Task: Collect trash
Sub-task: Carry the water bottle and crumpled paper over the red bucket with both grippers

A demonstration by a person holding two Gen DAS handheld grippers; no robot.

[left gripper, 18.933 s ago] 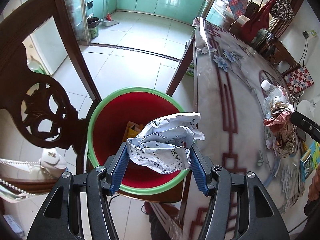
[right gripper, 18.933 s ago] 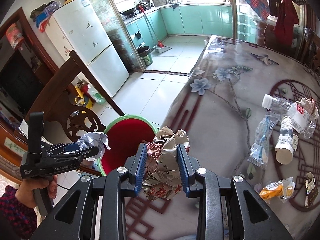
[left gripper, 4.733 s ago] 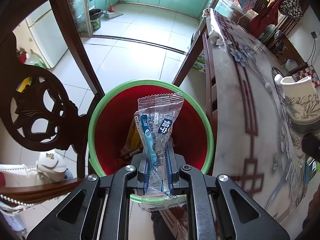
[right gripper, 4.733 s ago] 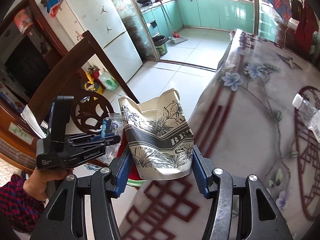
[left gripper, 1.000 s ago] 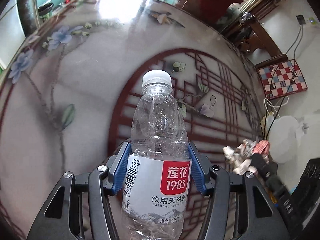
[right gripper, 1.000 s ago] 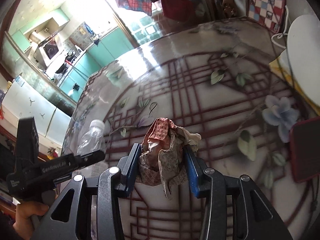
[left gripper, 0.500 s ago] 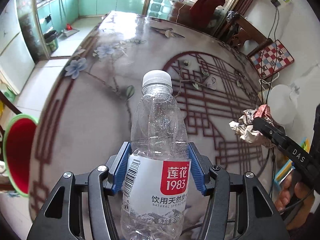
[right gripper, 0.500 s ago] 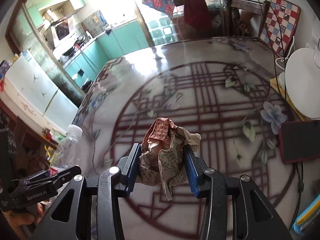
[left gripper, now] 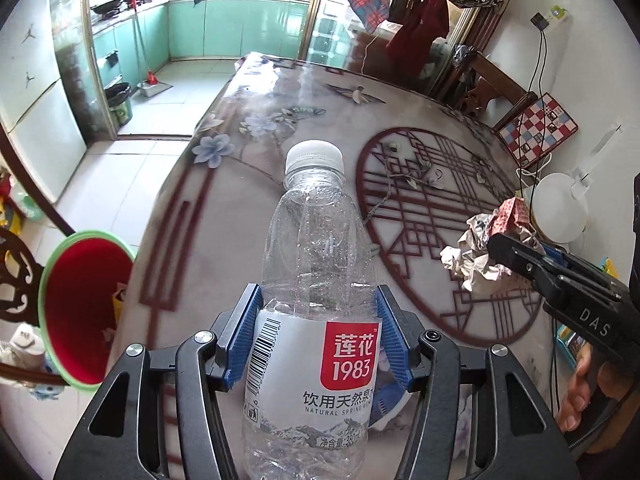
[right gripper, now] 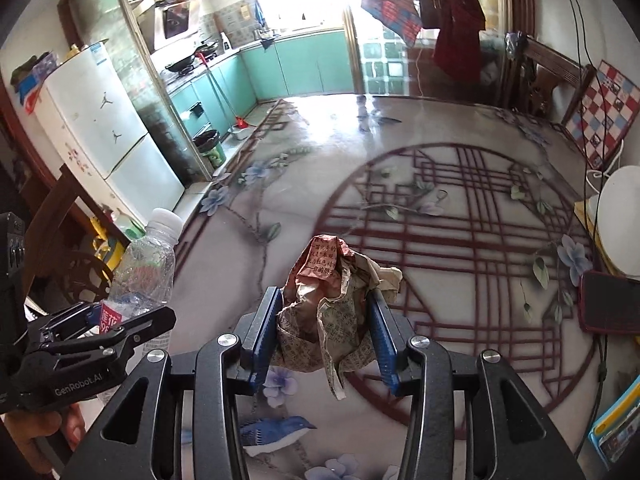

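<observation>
My left gripper [left gripper: 316, 332] is shut on a clear empty water bottle [left gripper: 316, 280] with a white cap and a red-and-white label, held upright above the table. It also shows at the left of the right wrist view [right gripper: 144, 268]. My right gripper [right gripper: 322, 336] is shut on a crumpled wad of red and tan printed paper [right gripper: 328, 300], also seen at the right of the left wrist view [left gripper: 484, 248]. A red bin with a green rim [left gripper: 76, 304] stands on a chair at the table's left edge.
The glass-topped table [right gripper: 460, 240] has a red lattice and flower pattern. A dark red phone [right gripper: 608, 304], a white round lamp base [right gripper: 620, 220] and cables lie at its right edge. Carved wooden chairs stand at the left and far right. The kitchen floor lies beyond.
Both grippers have lifted their loads off the table and swung back toward the left; the red bin has come further into the left wrist view.
</observation>
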